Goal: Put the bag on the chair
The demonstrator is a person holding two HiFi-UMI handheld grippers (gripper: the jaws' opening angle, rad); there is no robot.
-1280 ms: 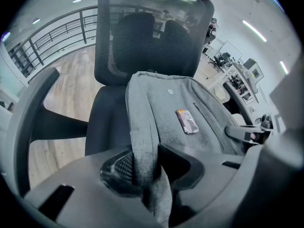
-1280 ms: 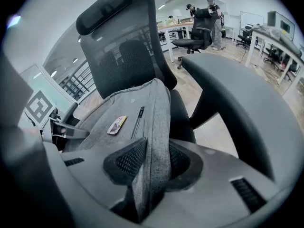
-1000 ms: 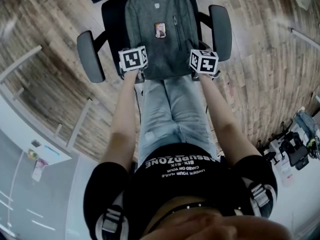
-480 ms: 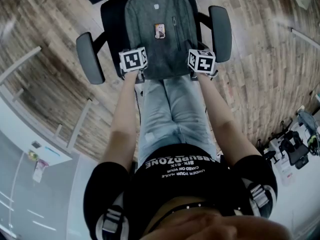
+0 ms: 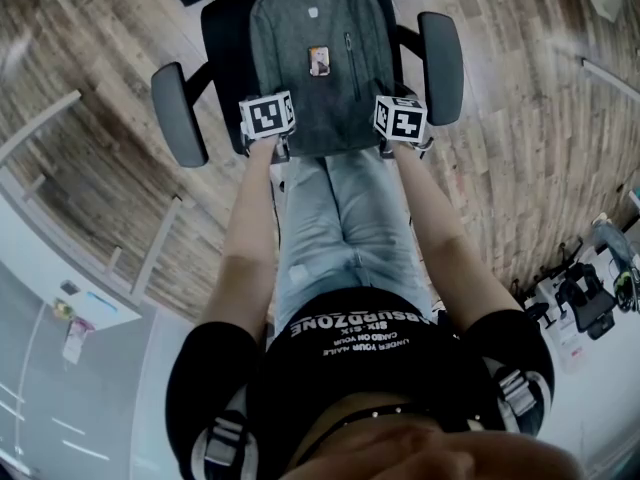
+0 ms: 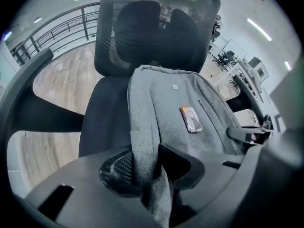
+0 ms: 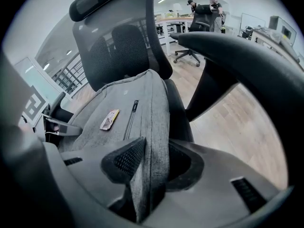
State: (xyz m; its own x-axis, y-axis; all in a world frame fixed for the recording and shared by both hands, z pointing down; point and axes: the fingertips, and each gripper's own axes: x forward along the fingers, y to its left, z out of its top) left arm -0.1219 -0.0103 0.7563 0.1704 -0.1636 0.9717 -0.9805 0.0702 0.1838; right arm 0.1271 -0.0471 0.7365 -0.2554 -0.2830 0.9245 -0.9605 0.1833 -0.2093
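Nudged the right gripper [image 7: 148, 167] slightly inward, toward the middle of the grey backpack [image 5: 318, 78]. Easing its jaws apart, opening now, backpack edge fabric between them.

Grey bag [image 5: 300, 88] on black chair [image 5: 222, 38], light wood-plank floor [image 5: 80, 68]

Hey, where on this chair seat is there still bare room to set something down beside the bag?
Bare seat strip between the bag and the left armrest; a narrower one by the right armrest. Crowded along the front edge: left gripper grips the bag, right gripper, jaws opening, has its edge between them.
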